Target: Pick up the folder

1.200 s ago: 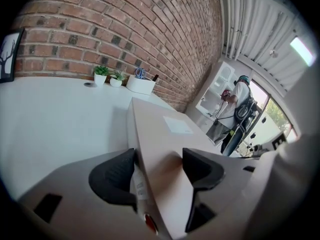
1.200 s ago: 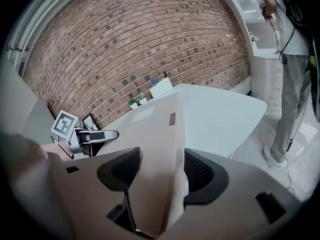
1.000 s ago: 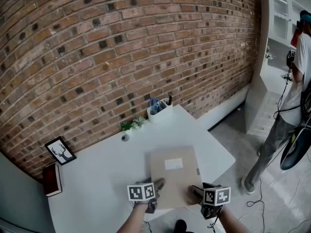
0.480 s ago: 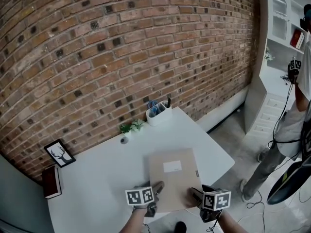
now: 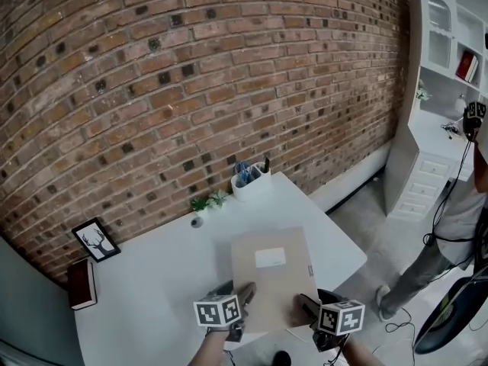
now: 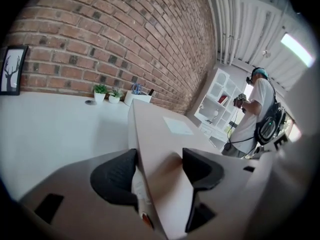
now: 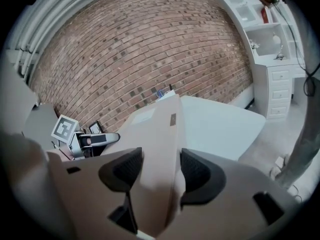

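The left gripper (image 5: 245, 296) (image 6: 157, 166) is clamped on the folder (image 5: 268, 277) (image 6: 160, 129) at its near left corner: one pad is pressed against the folder's edge, where white sheets are seen poking out, and the other is laid on its tan face. The right gripper (image 5: 305, 305) (image 7: 159, 171) is clamped on the near right corner of the same folder (image 7: 155, 129). Its jaws have just been closing, and the cover is now pinched between both dark pads. A marker cube (image 5: 219, 311) is carried on the left tool and another (image 5: 341, 317) on the right.

The folder is held flat-side up between the two tools, above the near part of the white table (image 5: 152, 280), with its near edge past the table's front. Whether its far edge is touching the tabletop cannot be told. A white label (image 5: 271, 258) is fixed on its upper face.

Further back on the table, a white pen holder (image 5: 252, 178) is placed by the brick wall (image 5: 191, 75), with small potted plants (image 5: 207, 199) just beside it. A framed deer picture (image 5: 95, 239) and a dark red book (image 5: 80, 282) are set at the far left. A person (image 5: 457, 227) is seen standing at the right, near a white shelf unit (image 5: 438, 90).
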Tool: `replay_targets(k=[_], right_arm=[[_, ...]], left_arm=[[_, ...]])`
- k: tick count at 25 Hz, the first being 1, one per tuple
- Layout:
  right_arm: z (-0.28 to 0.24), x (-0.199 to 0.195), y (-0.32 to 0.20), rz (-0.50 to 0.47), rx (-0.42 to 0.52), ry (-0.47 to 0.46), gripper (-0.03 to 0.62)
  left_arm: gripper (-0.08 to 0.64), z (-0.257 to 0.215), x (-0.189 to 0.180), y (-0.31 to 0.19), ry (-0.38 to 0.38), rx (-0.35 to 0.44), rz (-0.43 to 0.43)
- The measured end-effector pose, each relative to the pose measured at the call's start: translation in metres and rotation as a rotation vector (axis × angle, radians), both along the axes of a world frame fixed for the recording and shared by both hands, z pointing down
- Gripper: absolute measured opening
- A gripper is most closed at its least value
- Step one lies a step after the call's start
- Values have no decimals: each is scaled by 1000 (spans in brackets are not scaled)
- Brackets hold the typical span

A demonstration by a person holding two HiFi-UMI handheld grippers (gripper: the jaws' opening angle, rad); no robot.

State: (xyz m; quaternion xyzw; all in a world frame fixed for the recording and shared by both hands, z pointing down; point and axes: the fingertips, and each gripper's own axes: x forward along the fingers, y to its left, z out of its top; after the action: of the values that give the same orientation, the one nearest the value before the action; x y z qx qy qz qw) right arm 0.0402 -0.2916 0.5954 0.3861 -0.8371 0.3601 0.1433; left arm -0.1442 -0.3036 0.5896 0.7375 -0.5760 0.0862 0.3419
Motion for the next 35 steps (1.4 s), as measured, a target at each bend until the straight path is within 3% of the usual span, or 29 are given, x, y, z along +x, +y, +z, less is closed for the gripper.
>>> replay_targets(k=[24, 35], right_arm=[[-123, -3, -24, -5, 352, -15, 244], [-161, -1, -20, -6, 446, -36, 244]], left_arm=[[284, -145, -8, -5, -100, 332, -53], [282, -189, -5, 3, -130, 439, -63]])
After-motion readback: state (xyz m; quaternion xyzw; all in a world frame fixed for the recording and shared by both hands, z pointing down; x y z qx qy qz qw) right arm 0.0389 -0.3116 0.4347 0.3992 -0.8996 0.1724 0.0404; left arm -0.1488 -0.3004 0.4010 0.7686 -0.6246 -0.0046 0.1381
